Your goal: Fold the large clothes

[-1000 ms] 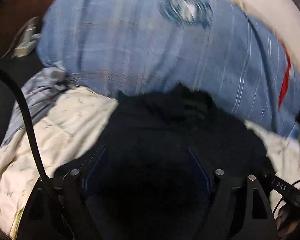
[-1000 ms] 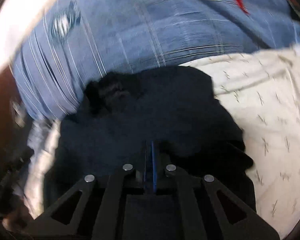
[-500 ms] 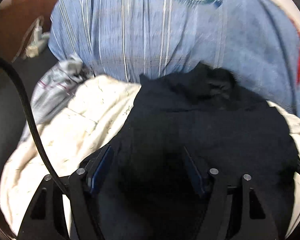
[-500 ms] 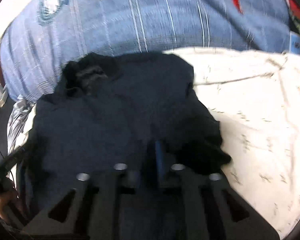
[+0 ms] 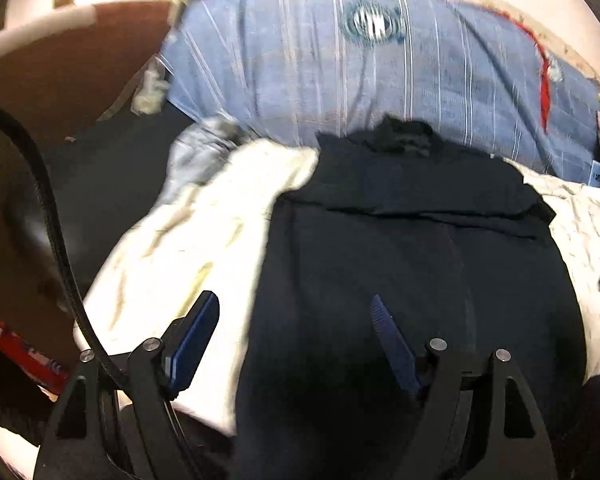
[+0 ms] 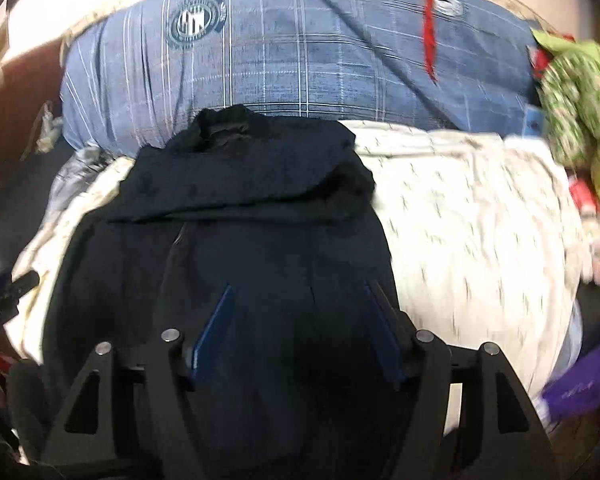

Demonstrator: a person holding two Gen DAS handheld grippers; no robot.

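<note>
A dark navy garment [image 5: 412,264] was seen spread flat over a cream patterned blanket [image 5: 188,248], its far end folded back on itself, a bunched collar pointed toward the blue plaid pillow [image 5: 380,80] behind it. The left gripper [image 5: 294,312] was held low over the near end of the cloth, fingers spread wide, nothing pinched; its left finger [image 5: 196,332] was placed over the blanket, just beside the garment's edge. From the right wrist view, the right gripper [image 6: 296,300] was likewise found with fingers parted, both blue pads [image 6: 214,320] poised above the garment [image 6: 260,216], no fabric caught between them. The blanket [image 6: 460,220] was shown running out to the right, where green printed fabric [image 6: 576,96] was heaped at the pillow's [image 6: 300,48] end. A black cable [image 5: 48,208] was looped along the left view's edge.
</note>
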